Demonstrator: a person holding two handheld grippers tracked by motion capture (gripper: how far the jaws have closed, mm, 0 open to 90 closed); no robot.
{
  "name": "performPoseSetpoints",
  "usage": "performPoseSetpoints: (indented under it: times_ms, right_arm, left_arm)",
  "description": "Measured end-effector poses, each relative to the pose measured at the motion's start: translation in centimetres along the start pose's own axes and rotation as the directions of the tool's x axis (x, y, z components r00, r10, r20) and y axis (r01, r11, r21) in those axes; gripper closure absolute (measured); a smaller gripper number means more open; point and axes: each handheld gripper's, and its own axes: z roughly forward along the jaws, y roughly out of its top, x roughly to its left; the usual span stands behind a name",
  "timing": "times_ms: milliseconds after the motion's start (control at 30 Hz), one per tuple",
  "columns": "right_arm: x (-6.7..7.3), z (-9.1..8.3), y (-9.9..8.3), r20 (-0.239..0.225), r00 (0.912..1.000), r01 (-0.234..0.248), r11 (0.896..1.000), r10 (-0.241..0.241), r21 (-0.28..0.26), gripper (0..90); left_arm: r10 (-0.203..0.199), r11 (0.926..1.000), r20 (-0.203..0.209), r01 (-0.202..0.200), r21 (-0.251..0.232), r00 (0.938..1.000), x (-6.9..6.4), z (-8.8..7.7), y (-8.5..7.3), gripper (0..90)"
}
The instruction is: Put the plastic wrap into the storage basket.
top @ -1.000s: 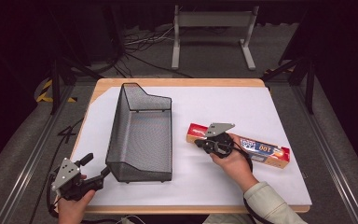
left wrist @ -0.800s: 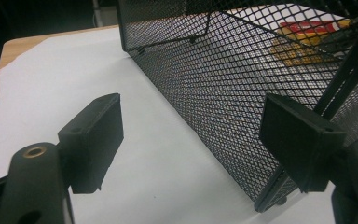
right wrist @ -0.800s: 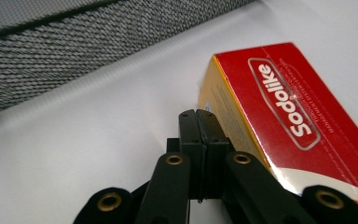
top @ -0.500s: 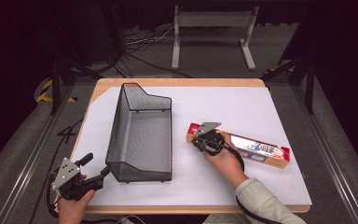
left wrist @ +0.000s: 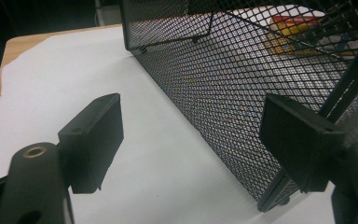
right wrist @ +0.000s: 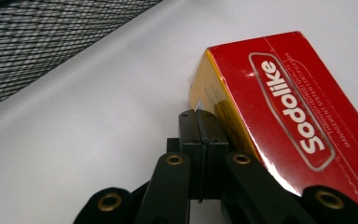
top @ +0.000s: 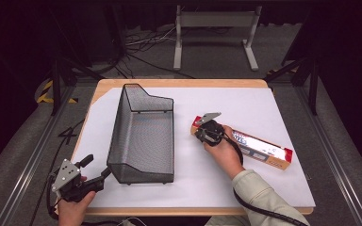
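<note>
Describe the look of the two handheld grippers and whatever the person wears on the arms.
Both the left gripper and the right gripper are black, each topped by a grey three-cornered plate. Their jaws carry flat black pads and brass-coloured rivets. A black cable trails from the right one over a pale sleeve.

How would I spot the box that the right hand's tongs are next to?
Find the white-covered table, then the black mesh basket on its left half. To the basket's right lies a long flat box: red and yellow, with "Sodolike" printed in white, the only colourful thing there.
</note>
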Motion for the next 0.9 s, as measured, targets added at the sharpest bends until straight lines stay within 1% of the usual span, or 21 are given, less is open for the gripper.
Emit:
performPoseSetpoints:
  times_ms: [33,67,167,200,233,300,333,367,400,467,500,533,567,600,633,667,733,767,800,867,900]
  right_arm:
    - [-0.2,0.2,0.2,0.017,0.9998,0.003,1.000,-0.003,0.009,90.0]
    - [-0.3,0.2,0.3,0.023,0.9997,-0.001,1.000,0.000,0.014,90.0]
    - [-0.7,0.5,0.7,0.053,0.9984,-0.022,0.999,0.021,0.025,90.0]
    - [-0.7,0.5,0.7,0.053,0.9984,-0.022,0.999,0.021,0.025,90.0]
    - [-0.9,0.7,0.9,0.062,0.9975,-0.037,0.999,0.035,0.029,90.0]
    - [-1.0,0.7,1.0,0.061,0.9971,-0.047,0.998,0.045,0.035,90.0]
    - [-1.0,0.7,1.1,0.049,0.9976,-0.051,0.998,0.050,0.026,85.8]
    - [-1.0,0.5,1.0,0.020,0.9971,-0.073,0.997,0.073,0.013,80.7]
    - [-0.9,0.4,1.0,0.010,0.9975,-0.071,0.997,0.071,0.008,77.9]
    - [-0.8,0.0,1.0,-0.021,0.9983,-0.054,0.999,0.054,0.002,71.0]
    - [-0.7,-0.3,1.0,-0.053,0.9974,-0.050,0.999,0.049,-0.011,69.0]
    - [-0.5,-0.6,1.0,-0.068,0.9974,-0.025,1.000,0.024,-0.017,66.2]
    - [-0.5,-0.6,1.0,-0.068,0.9974,-0.025,1.000,0.024,-0.017,66.2]
    - [-0.4,-0.9,1.1,-0.090,0.9960,-0.001,1.000,-0.001,-0.029,62.4]
    - [-0.3,-1.3,1.2,-0.130,0.9912,0.018,0.999,-0.025,-0.048,58.2]
    - [-0.1,-1.9,1.2,-0.149,0.9879,0.032,0.998,-0.041,-0.057,56.6]
    - [0.0,-2.7,1.4,-0.169,0.9815,0.077,0.994,-0.090,-0.083,52.1]
    - [-0.1,-3.4,1.5,-0.198,0.9747,0.087,0.992,-0.103,-0.089,48.0]
    - [-0.2,-3.8,1.5,-0.218,0.9693,0.095,0.991,-0.114,-0.095,46.9]
    - [-0.3,-4.6,1.6,-0.230,0.9647,0.107,0.989,-0.128,-0.102,46.0]
    - [-0.4,-4.9,1.6,-0.232,0.9631,0.114,0.988,-0.136,-0.108,47.2]
  left_arm:
    - [0.000,1.0000,0.000,0.000,0.001,1.0000,0.0,0.0,0.0,22.4]
    - [0.004,1.0000,0.000,-0.004,0.002,1.0000,0.0,0.0,0.0,22.4]
    - [0.004,1.0000,0.000,-0.004,0.000,1.0000,0.0,0.0,0.0,22.4]
    - [0.002,1.0000,-0.001,-0.002,-0.002,1.0000,0.0,0.0,0.0,22.4]
    - [0.001,1.0000,0.000,-0.001,-0.003,1.0000,0.1,0.0,0.0,22.4]
    - [0.000,1.0000,-0.001,0.000,-0.002,1.0000,0.1,0.0,0.0,22.4]
    - [0.000,1.0000,-0.002,0.000,-0.002,1.0000,0.1,0.0,0.0,22.4]
    - [0.000,1.0000,-0.003,0.000,-0.002,1.0000,0.1,0.0,0.0,22.4]
    - [0.001,1.0000,-0.004,-0.001,-0.002,1.0000,0.2,0.0,-0.1,22.5]
    - [-0.006,1.0000,-0.005,0.006,-0.003,1.0000,0.3,0.0,-0.1,22.5]
    - [-0.009,1.0000,-0.004,0.010,0.002,0.9999,0.3,0.0,-0.1,22.5]
    - [-0.011,0.9999,-0.005,0.011,0.000,0.9999,0.3,0.0,-0.1,22.5]
    - [-0.011,0.9999,-0.005,0.011,0.000,0.9999,0.3,0.0,-0.1,22.5]
    - [-0.012,0.9999,-0.005,0.012,-0.001,0.9999,0.3,0.0,-0.1,22.5]
    - [-0.015,0.9999,-0.006,0.015,-0.003,0.9999,0.3,0.0,-0.1,22.5]
    - [-0.012,0.9999,-0.007,0.012,0.000,0.9999,0.3,0.0,-0.1,22.5]
    - [-0.009,0.9999,-0.005,0.009,0.005,0.9999,0.3,0.1,-0.1,22.4]
    - [-0.008,1.0000,-0.007,0.008,0.004,0.9999,0.2,0.1,-0.1,22.4]
    - [-0.008,1.0000,-0.007,0.008,0.004,0.9999,0.3,0.0,-0.1,22.3]
    - [-0.010,0.9999,-0.008,0.010,0.003,0.9999,0.3,0.0,-0.1,22.3]
    - [-0.011,0.9999,-0.007,0.011,0.002,0.9999,0.3,0.0,-0.1,22.3]
